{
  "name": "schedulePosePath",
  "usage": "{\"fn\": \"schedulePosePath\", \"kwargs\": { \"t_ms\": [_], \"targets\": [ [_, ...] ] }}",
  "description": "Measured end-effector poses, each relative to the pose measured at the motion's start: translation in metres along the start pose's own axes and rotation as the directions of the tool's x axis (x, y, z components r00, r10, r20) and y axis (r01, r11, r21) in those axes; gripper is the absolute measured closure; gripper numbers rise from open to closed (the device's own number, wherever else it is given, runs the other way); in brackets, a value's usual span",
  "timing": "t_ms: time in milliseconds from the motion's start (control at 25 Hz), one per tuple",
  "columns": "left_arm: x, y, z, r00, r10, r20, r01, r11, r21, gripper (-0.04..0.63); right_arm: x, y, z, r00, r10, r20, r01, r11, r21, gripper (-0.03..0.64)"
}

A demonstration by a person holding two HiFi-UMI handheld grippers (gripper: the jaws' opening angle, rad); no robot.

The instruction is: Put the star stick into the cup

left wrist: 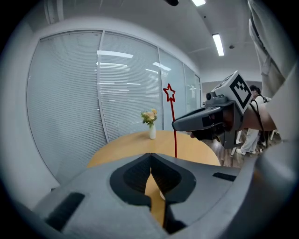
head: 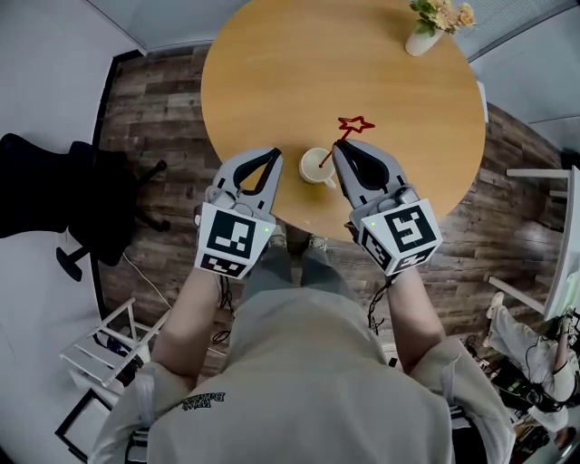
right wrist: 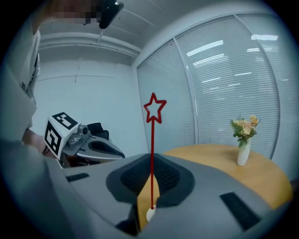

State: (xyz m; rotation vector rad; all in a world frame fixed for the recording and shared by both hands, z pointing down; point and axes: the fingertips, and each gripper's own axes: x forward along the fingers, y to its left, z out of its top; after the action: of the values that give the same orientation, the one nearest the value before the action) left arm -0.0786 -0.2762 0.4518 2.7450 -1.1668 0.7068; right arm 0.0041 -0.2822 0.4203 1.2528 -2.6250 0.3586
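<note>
A white cup (head: 315, 167) stands near the front edge of the round wooden table (head: 272, 63). The red star stick (head: 349, 130) stands upright, star on top, with my right gripper (head: 336, 145) shut on its shaft. Its lower end hangs over the cup's mouth; I cannot tell whether it touches inside. In the right gripper view the stick (right wrist: 152, 140) runs up between the shut jaws of that gripper (right wrist: 152, 161), above a bit of the cup (right wrist: 150, 215). My left gripper (head: 274, 152) is shut and empty, just left of the cup. The left gripper view shows the stick (left wrist: 174, 133) and the right gripper (left wrist: 205, 122).
A white vase of flowers (head: 426, 27) stands at the table's far right edge, also seen as the vase (right wrist: 243, 150). A black office chair (head: 54, 195) and a white rack (head: 109, 344) are on the floor at left. Another person (head: 526, 353) sits at lower right.
</note>
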Motion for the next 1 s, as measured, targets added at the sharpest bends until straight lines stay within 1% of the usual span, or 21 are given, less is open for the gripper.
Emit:
{"fn": "schedulePosePath", "kwargs": {
  "t_ms": [320, 560, 720, 1000],
  "targets": [
    [0.033, -0.01, -0.042, 0.995, -0.041, -0.089, 0.038, 0.999, -0.033, 0.574, 0.023, -0.025, -0.055, 0.996, -0.004, -0.088, 0.008, 0.999, 0.037, 0.58],
    [0.052, -0.019, -0.074, 0.987, -0.068, -0.147, 0.057, 0.995, -0.079, 0.574, 0.037, -0.034, -0.095, 0.989, 0.009, -0.145, 0.002, 0.997, 0.079, 0.58],
    [0.056, -0.021, -0.091, 0.981, -0.089, -0.171, 0.073, 0.992, -0.099, 0.574, 0.048, -0.031, -0.116, 0.983, 0.02, -0.183, 0.001, 0.993, 0.116, 0.58],
    [0.064, -0.026, -0.115, 0.972, -0.104, -0.211, 0.078, 0.989, -0.127, 0.574, 0.056, -0.033, -0.15, 0.97, 0.022, -0.242, 0.01, 0.992, 0.128, 0.58]
  ]
}}
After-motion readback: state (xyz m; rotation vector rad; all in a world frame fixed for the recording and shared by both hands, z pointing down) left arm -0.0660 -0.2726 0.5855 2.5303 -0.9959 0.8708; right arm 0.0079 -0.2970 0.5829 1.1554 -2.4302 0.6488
